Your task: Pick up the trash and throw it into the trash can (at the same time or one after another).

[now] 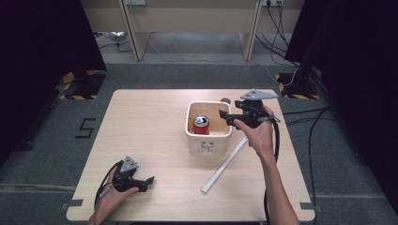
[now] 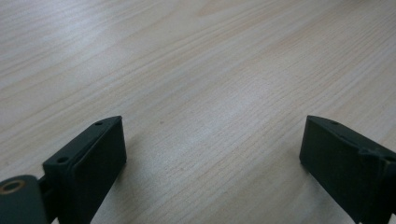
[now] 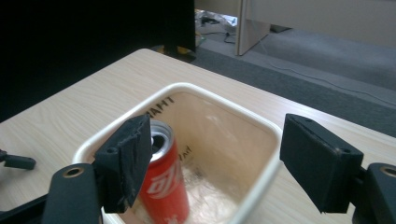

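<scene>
High view showed a light wooden table (image 1: 150, 140) in the middle of the frame. A white bin (image 1: 208, 140) stood on it, a little right of the center. A red can (image 1: 201, 125) stood upright inside the bin, close to its left wall. A long white strip (image 1: 224, 165) lay flat on the table at the lower right of the bin, slanting up toward it.

The right gripper (image 1: 224, 116) was held over the right rim of the bin, in the person's right hand (image 1: 258, 133). Its jaws were spread wide and nothing was between them. They pointed to the left, toward the can.

Right gripper view looked down into the bin (image 3: 261, 186). The can (image 3: 163, 186) stood at the lower left of that frame, with its open top showing. The left jaw covered part of the can's top edge, but I could not tell if it touched. The right jaw hung over the bin's near rim, well apart from the can.

The left gripper (image 1: 148, 182) sat low at the lower left of the high view, held in the left hand (image 1: 112, 197), well apart from the bin. In the left gripper view its jaws (image 2: 212, 149) were spread wide with bare table (image 2: 201, 70) between them.
</scene>
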`<state>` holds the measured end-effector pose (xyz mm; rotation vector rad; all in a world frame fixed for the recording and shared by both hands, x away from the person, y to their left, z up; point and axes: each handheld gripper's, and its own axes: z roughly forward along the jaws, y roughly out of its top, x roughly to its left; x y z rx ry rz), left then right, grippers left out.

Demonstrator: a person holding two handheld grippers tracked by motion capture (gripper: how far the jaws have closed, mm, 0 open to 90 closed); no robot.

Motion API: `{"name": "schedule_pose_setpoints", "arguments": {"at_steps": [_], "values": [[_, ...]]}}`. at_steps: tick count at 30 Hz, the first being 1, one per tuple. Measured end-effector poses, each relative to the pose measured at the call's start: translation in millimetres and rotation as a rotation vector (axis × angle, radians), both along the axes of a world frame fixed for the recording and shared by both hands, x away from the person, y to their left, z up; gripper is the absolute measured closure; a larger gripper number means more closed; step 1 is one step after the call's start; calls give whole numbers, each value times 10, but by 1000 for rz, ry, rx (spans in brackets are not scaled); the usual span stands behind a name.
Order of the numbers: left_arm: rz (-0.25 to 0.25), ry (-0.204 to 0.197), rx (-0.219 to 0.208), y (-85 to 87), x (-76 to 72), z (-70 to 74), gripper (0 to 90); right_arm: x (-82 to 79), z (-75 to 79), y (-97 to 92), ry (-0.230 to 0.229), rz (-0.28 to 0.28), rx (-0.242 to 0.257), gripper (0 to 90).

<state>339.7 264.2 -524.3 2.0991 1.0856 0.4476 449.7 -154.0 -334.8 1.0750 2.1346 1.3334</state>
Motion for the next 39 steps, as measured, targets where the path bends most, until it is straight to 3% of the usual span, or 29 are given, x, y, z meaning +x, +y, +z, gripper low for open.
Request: {"name": "schedule_pose_setpoints", "arguments": {"at_steps": [7, 16, 26, 39], "values": [[-1, 0, 1, 0, 0, 0, 64, -121, -68, -243, -4, -49, 7, 260], [-1, 2, 5, 2, 0, 2, 64, -285, -181, -371, -9, -67, -8, 263], [0, 1, 1, 1, 0, 0, 64, -464, -288, -389, -12, -66, -27, 264], [0, 1, 1, 0, 0, 1, 64, -592, -526, -344, 1, -60, -96, 267]]}}
